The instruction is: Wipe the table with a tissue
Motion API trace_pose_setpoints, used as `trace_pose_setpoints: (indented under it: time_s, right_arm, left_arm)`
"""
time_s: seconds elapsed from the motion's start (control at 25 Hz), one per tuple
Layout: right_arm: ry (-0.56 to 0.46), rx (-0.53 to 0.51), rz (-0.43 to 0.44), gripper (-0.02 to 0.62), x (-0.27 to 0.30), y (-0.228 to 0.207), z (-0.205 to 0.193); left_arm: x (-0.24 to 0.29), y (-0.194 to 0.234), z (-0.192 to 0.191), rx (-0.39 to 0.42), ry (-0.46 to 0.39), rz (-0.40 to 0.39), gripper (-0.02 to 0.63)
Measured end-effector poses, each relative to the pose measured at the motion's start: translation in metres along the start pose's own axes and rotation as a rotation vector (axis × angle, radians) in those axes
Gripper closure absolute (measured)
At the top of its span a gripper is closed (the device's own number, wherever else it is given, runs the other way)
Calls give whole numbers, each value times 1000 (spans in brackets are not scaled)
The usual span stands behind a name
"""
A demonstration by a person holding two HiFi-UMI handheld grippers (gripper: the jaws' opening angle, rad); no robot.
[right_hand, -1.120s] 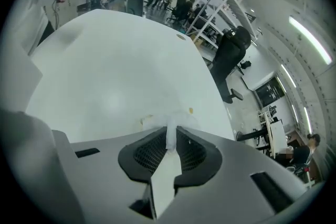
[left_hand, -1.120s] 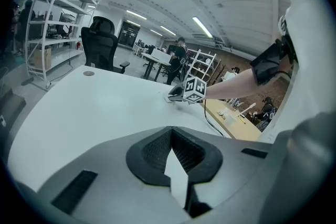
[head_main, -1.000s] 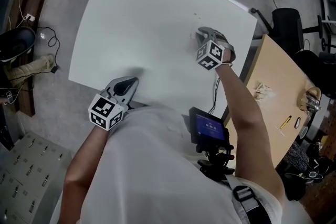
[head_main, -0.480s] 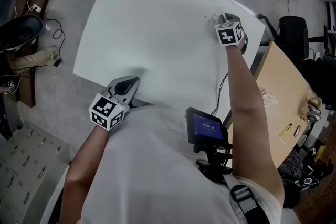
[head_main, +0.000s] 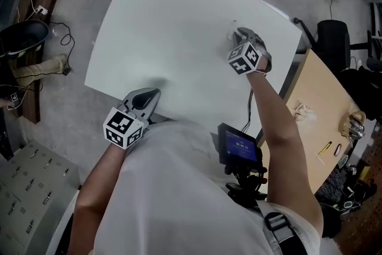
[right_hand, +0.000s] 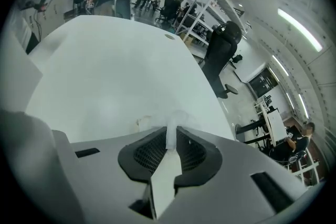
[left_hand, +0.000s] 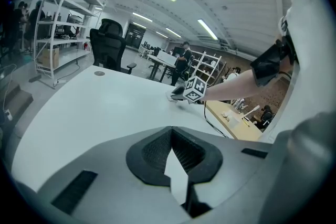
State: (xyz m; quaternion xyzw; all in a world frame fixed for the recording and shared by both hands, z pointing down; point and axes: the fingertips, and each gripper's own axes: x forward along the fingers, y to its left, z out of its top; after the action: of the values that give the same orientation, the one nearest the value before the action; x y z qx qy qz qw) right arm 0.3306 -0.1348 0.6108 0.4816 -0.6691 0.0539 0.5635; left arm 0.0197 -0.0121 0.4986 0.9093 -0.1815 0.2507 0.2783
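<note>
Tissue (right_hand: 181,116) pinched in right gripper (right_hand: 171,135), pressed on table (right_hand: 105,60).

My left gripper (head_main: 148,95) and right gripper (head_main: 240,39) were grey, with black ribbed fingers (left_hand: 152,152) and black-and-white marker cubes (head_main: 124,128) behind them; I wore a white short-sleeved shirt (head_main: 173,188).

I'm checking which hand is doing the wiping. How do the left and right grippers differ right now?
The right gripper pinches a white tissue; the left gripper has its jaws together on nothing. The right gripper is far out over the table, the left gripper at its near edge. Both carry a marker cube.
</note>
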Motion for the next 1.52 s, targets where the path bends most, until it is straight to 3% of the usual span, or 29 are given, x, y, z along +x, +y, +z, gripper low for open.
trace_pose_setpoints:
  time_s: [0.24,0.56,0.68,0.84,0.92,1.04,1.24,1.4,1.52]
  right_arm:
    - [-110,-64,85,541,-22,31,4]
    - [-63,466,-82,541,13,-85,-20]
    - [-35,575,-98,541,29,-105,-23]
    - [10,646,-103,541,44,-110,-25]
    - [8,571,-132,542,45,-103,-19]
    - [-6,339,-157,543,40,-82,-5]
    - [-49,74,-129,543,23,-36,18]
    - [-88,-40,-80,543,5,6,25]
    - [-125,-59,-22,543,-14,41,26]
  left_arm:
    - [-5,6,-1,-12,-7,10,600]
    - [-8,4,-2,-14,-10,24,600]
    - [-12,5,-2,-14,-7,40,600]
    - [-16,8,-2,-20,-3,58,600]
    - [-17,8,-4,-26,0,58,600]
    - [-15,6,-6,-28,5,52,600]
    - [-10,0,-4,-9,4,30,600]
    - [-3,-9,-2,16,7,6,600]
    - [1,-16,-1,35,9,-14,600]
